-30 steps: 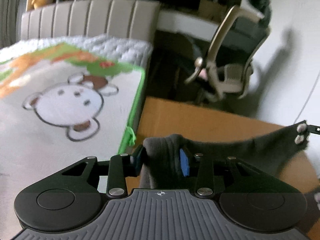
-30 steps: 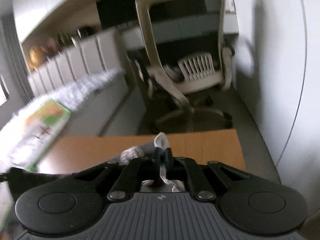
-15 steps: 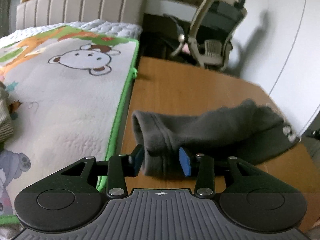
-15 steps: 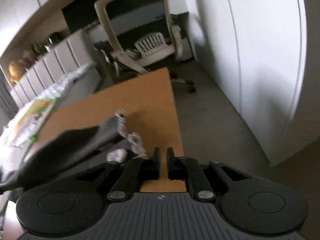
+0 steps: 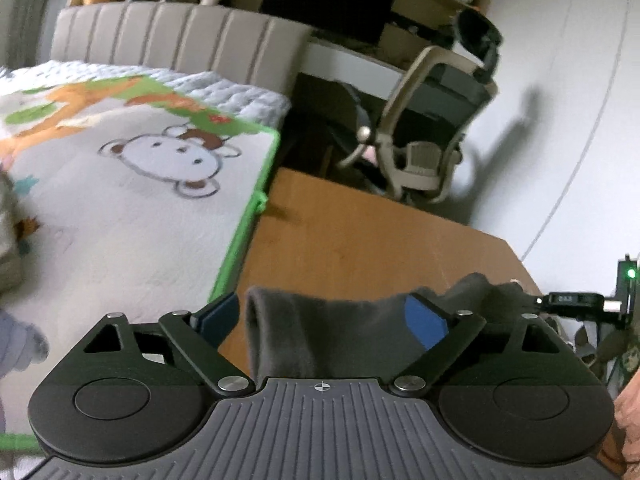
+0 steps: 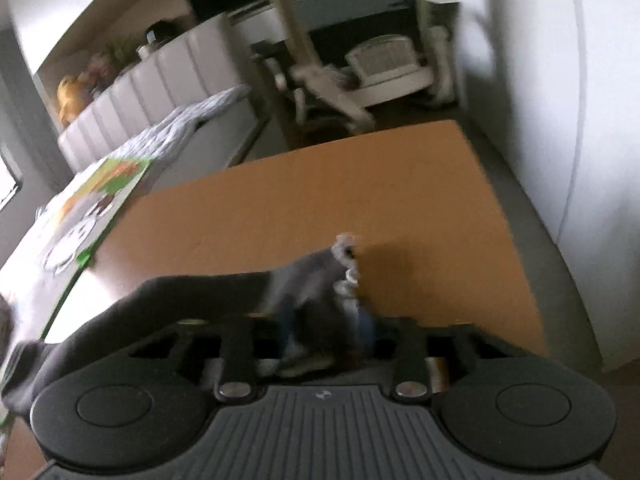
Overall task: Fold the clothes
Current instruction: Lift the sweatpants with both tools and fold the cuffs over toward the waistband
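A dark grey garment (image 5: 320,328) lies on the wooden table (image 5: 360,240). My left gripper (image 5: 320,316) is open, its blue pads wide apart on either side of the garment's folded left end. In the right wrist view the garment (image 6: 192,300) stretches from the left to my right gripper (image 6: 326,324), its pale trimmed end (image 6: 346,264) just ahead of the fingers. The right gripper's fingers are apart around that end, blurred by motion.
A bed with a cartoon-print blanket (image 5: 132,184) borders the table's left side. A beige office chair (image 5: 432,120) stands beyond the table's far edge. A white wall (image 6: 580,100) runs along the right. The table's right edge (image 6: 516,240) drops to the floor.
My left gripper has opened wider around the garment's end. My right gripper, shut and off the garment half a second ago, has opened and moved onto the garment's trimmed end.
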Action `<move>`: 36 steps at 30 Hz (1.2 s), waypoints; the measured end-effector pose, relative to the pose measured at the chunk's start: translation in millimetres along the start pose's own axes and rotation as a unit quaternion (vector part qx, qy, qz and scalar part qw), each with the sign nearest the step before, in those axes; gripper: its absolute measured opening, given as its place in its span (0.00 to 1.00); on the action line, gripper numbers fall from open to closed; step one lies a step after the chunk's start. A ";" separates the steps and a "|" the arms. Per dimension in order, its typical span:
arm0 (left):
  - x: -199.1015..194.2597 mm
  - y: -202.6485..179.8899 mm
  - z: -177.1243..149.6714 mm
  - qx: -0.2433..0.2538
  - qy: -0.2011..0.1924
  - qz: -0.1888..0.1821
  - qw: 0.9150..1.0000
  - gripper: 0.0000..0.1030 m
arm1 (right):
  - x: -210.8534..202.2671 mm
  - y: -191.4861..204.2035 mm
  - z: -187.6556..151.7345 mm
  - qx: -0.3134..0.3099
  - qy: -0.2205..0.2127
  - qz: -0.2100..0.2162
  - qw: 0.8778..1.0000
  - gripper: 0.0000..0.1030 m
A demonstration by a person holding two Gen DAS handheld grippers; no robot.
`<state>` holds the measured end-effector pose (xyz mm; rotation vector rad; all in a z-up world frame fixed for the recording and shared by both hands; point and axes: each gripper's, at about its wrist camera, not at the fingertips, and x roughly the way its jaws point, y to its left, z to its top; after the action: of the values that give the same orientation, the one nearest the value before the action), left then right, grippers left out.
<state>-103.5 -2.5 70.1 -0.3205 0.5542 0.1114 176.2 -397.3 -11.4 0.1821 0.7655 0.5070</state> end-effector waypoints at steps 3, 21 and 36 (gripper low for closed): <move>6.1 -10.5 4.4 0.021 -0.001 -0.009 1.000 0.91 | -47.0 16.6 5.8 -0.027 -0.061 0.023 0.997 0.12; 47.1 -50.6 -35.3 0.031 0.060 -0.094 0.993 0.94 | -128.3 -32.6 -63.9 0.033 -0.096 -0.056 0.993 0.41; 76.7 -28.2 -46.5 0.034 0.088 -0.021 0.995 0.98 | -107.6 -21.7 -80.4 0.038 -0.071 -0.044 0.996 0.68</move>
<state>-56.4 -43.0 -0.5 -0.2779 0.7241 0.0232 62.4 -471.8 -9.8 0.2518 0.6504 0.3776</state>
